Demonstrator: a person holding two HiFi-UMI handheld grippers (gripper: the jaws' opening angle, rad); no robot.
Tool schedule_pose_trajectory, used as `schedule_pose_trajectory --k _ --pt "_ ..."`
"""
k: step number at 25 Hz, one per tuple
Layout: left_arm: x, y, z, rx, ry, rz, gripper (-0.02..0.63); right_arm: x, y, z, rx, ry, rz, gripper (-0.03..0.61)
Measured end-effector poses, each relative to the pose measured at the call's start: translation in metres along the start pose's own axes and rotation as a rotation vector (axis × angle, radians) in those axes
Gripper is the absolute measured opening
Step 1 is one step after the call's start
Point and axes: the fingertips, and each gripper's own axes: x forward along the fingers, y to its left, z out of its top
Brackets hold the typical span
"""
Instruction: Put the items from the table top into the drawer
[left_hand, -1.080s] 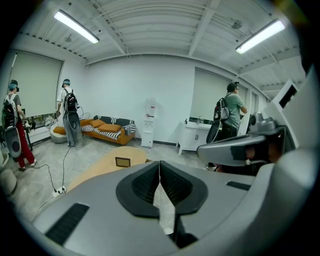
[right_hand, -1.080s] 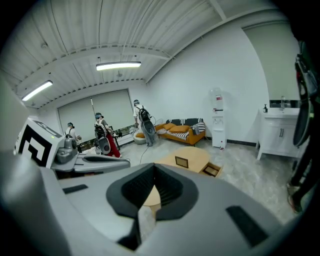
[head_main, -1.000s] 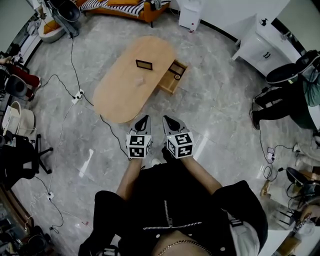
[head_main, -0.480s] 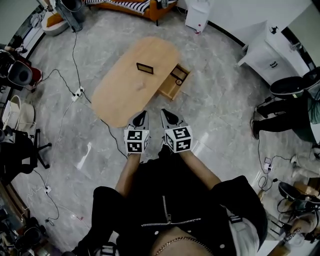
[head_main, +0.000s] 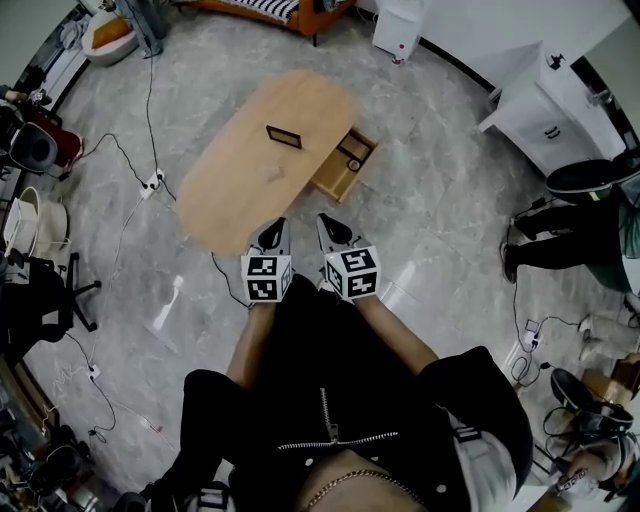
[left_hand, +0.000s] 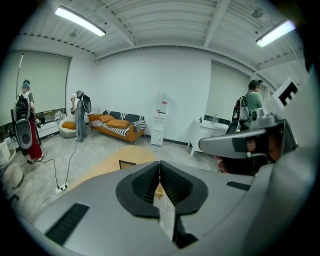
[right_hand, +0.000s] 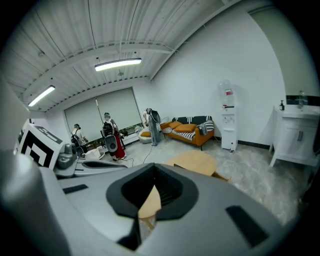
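Person stands at the near end of the oval counter (head_main: 232, 195), both tools held low and close together in front of the body.

Left gripper (head_main: 276, 228): fingers pressed together, nothing between them. Right gripper (head_main: 327, 224): fingers also drawn in to a point, only a thin sliver of the counter showing through behind them; empty too. Judgement: both are carried closed because there is nothing within reach yet, and they will have to spread before any pick.

Task's things: a dark flat frame (head_main: 284, 136) lies on the far half of the counter, well apart from both grippers. A small pale thing (head_main: 276, 172) lies nearer the middle; too faint to name.

Drawer (head_main: 328, 184) is pulled out of the counter's right side, just beside the frame's end. It stands open so that items can go straight in, a short carry sideways from the top. A ring-shaped item (head_main: 352, 164) already lies inside it.

Judgement: task partly done, and the frame looks like the next pick. It lies flat, so it may need a grip on one edge. The right gripper is on the drawer side.

Floor cable (head_main: 130, 165) runs off to the left, clear of the feet.
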Motion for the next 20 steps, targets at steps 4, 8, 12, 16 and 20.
schedule_pose_trajectory --k 4,8,12,16,20 --pt "0.009 0.002 0.005 -0.001 0.007 -0.002 0.014 0.007 -0.008 0.005 0.011 0.004 -0.003 0.009" --pt "0.028 0.012 0.008 -0.01 0.013 -0.001 0.014 0.024 -0.016 0.009 0.014 0.009 -0.002 0.009" --pt "0.056 0.027 0.011 -0.029 0.031 0.0 0.014 0.049 -0.031 0.016 0.009 0.025 -0.004 0.009" --pt "0.091 0.048 0.023 -0.039 0.045 -0.004 0.014 0.086 -0.046 0.031 0.01 0.041 -0.002 0.009" --pt "0.125 0.069 0.044 -0.045 0.058 -0.017 0.014 0.125 -0.059 0.056 0.004 0.057 0.001 0.011"
